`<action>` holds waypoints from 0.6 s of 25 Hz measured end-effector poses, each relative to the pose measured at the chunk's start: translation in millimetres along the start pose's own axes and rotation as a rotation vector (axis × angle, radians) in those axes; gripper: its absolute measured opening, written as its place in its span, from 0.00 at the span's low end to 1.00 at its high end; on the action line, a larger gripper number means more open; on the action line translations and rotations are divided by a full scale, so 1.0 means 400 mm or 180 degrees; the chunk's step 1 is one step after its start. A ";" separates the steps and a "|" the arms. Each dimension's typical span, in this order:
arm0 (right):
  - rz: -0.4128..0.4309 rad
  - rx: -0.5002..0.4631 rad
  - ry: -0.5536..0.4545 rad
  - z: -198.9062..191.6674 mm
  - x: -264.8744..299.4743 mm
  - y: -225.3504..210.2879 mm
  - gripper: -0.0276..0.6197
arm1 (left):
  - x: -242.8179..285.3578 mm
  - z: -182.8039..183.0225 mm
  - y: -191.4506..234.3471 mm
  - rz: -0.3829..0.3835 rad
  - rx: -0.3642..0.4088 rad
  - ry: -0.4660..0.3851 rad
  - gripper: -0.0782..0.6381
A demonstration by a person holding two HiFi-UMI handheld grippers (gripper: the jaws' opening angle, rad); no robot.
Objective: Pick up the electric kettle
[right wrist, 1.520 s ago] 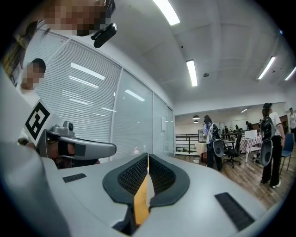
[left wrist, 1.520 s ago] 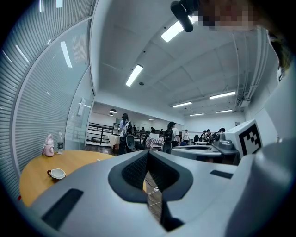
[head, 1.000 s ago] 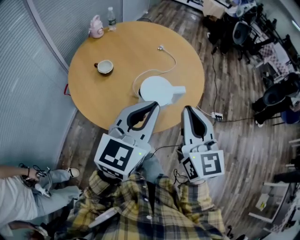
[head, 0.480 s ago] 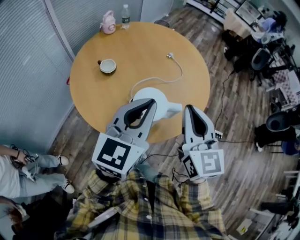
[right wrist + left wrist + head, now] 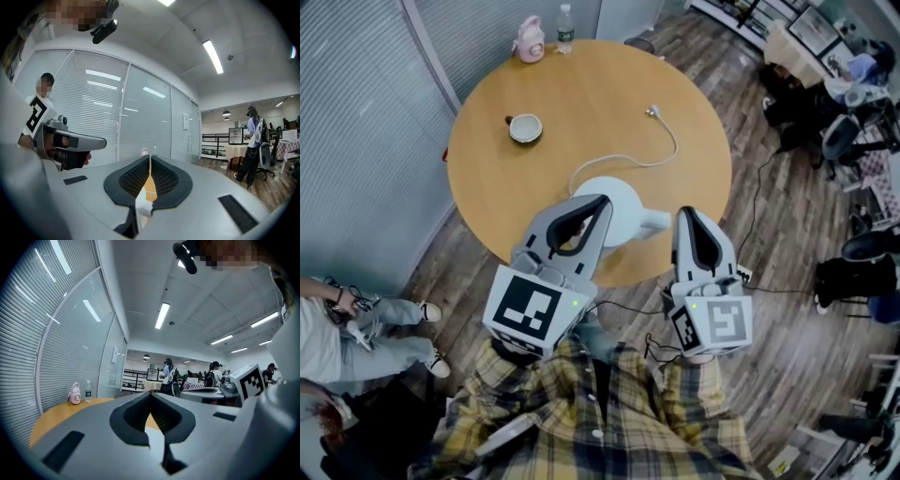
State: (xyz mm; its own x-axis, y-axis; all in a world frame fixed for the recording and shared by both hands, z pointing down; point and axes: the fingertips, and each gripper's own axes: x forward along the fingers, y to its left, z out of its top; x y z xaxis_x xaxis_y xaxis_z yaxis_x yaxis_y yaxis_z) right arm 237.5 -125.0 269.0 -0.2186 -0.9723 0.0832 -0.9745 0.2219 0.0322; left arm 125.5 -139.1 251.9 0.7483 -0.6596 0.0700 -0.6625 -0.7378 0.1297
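Only the head view shows the white electric kettle (image 5: 624,208), which stands close to the near edge of the round table (image 5: 487,122). The left gripper (image 5: 600,202) overlaps it and the right gripper (image 5: 686,217) hangs just off the rim. Both pairs of jaws are closed on nothing. The left gripper view adds a pink bottle (image 5: 74,394) and a water bottle (image 5: 87,391) at the far edge. Bare wood lies between the cup (image 5: 525,127) and the cord (image 5: 628,159).
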 end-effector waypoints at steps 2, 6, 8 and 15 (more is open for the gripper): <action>-0.0016 0.0008 0.0006 -0.005 0.004 0.001 0.10 | -0.001 -0.001 0.004 0.0002 0.0013 0.0029 0.11; -0.0076 0.0043 0.0004 -0.014 0.009 -0.008 0.10 | -0.004 -0.004 0.016 0.0019 -0.0007 0.0037 0.11; -0.0100 0.0063 0.0000 -0.020 0.009 -0.013 0.10 | -0.007 -0.009 0.026 0.0039 -0.0014 0.0033 0.11; -0.0047 0.0141 0.0096 -0.083 0.013 -0.028 0.10 | -0.006 -0.035 0.050 0.0093 -0.0044 0.0053 0.11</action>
State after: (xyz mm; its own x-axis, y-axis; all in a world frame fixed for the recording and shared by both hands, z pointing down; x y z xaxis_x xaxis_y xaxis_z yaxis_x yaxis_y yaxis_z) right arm 249.0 -130.0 302.1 -0.2034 -0.9726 0.1130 -0.9790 0.2035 -0.0106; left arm 110.9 -150.5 268.2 0.7291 -0.6784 0.0904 -0.6837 -0.7160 0.1410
